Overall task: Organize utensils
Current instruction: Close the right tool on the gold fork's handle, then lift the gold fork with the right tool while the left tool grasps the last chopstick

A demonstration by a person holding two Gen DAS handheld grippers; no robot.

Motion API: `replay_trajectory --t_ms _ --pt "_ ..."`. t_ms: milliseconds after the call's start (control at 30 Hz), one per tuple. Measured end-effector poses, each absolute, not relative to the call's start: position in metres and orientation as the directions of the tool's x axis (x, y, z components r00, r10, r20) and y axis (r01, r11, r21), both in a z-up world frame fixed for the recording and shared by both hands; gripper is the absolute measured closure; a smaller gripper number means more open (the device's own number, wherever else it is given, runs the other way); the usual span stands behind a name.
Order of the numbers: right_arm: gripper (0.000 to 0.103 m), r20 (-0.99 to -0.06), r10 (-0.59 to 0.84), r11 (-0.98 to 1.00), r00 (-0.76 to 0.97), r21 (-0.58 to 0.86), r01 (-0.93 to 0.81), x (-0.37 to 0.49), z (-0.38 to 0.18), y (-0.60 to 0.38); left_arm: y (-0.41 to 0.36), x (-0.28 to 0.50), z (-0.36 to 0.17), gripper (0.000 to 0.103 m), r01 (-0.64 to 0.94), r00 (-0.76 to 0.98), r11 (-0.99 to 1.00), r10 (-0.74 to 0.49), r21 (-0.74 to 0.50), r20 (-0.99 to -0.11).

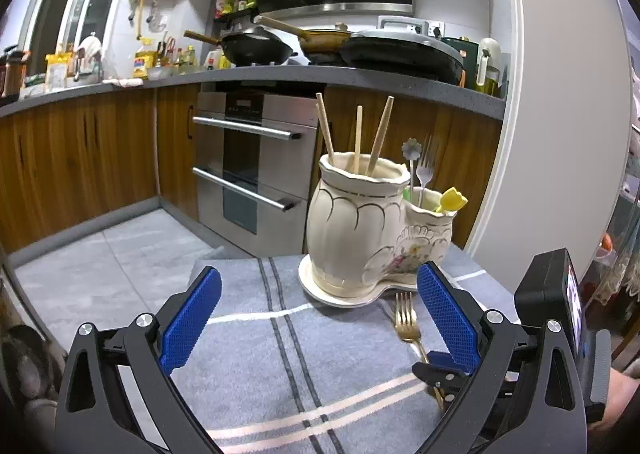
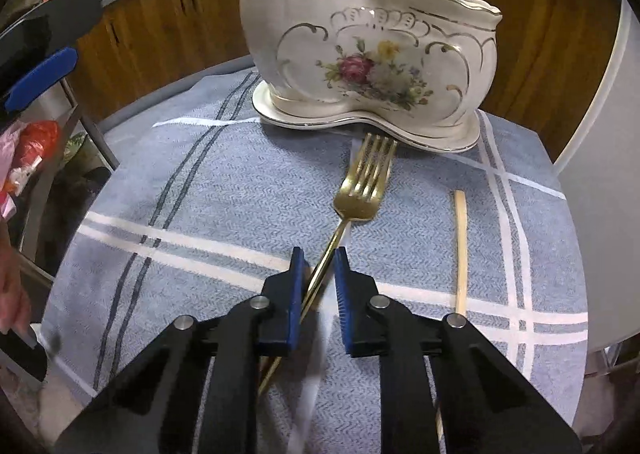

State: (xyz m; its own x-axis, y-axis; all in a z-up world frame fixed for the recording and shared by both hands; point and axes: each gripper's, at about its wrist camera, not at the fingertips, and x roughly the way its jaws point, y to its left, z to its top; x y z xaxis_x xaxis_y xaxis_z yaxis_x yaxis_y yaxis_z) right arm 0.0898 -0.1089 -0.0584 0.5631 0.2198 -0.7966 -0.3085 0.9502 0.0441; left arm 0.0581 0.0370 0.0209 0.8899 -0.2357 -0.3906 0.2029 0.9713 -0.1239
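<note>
I see a glossy glazed ceramic holder (image 2: 372, 54) with gilt lines, a polished gold metal fork (image 2: 362, 190), and a matt pale wooden chopstick (image 2: 461, 250) on a woven, coarse blue cloth (image 2: 224, 182). My right tool (image 2: 319, 258) has ribbed blue plastic pads (image 2: 298, 294) on matt black arms.

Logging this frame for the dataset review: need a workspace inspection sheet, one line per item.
Surface: blue-grey striped cloth covers the table.
Job's things: gold fork lying flat, tines toward the ceramic holder; one loose chopstick lies on the fork's right; chopsticks, fork and yellow-topped picks already stand in the holder.
Clutter: nothing seen on the cloth.
Grippers: right gripper nearly closed around the fork's handle; left gripper open, empty.
Cables: nothing seen.
Surroundings: kitchen counter with pans, oven.
</note>
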Motion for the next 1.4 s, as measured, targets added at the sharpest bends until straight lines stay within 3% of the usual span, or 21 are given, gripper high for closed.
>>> replay_trajectory --t_ms 133,300,500,633,967,1200,1400 --pt "0.097 -0.775 0.287 0.949 0.563 0.148 -0.28 0.089 -0.054 -0.132 0.038 0.057 0.02 0.006 0.198 0.89 0.975 -0.223 -0.104 -0.398" --pt "0.097 -0.718 0.344 0.935 0.604 0.206 -0.288 0.077 -0.044 -0.153 0.036 0.06 0.018 0.006 0.192 0.885 0.976 -0.216 -0.1 -0.412" --pt "0.097 -0.588 0.481 0.876 0.65 0.33 -0.35 0.061 -0.027 -0.191 0.022 0.061 0.013 0.006 0.209 0.874 0.975 -0.22 -0.072 -0.432" --pt "0.097 -0.488 0.516 0.855 0.704 0.341 -0.391 0.048 -0.007 -0.205 0.008 0.063 0.006 0.006 0.24 0.846 0.968 -0.246 -0.076 -0.473" --pt "0.097 -0.198 0.413 0.885 0.889 0.318 -0.34 0.019 0.031 -0.274 -0.061 0.055 0.0 0.006 0.339 0.762 0.939 -0.311 -0.059 -0.568" --pt "0.097 -0.16 0.273 0.934 0.949 0.279 -0.222 0.019 0.028 -0.295 -0.12 0.075 -0.028 0.008 0.369 0.635 0.926 -0.311 -0.075 -0.707" --pt "0.097 -0.17 0.262 0.932 0.95 0.301 -0.203 0.022 0.023 -0.307 -0.154 0.092 -0.049 0.031 0.369 0.537 0.926 -0.279 -0.076 -0.796"
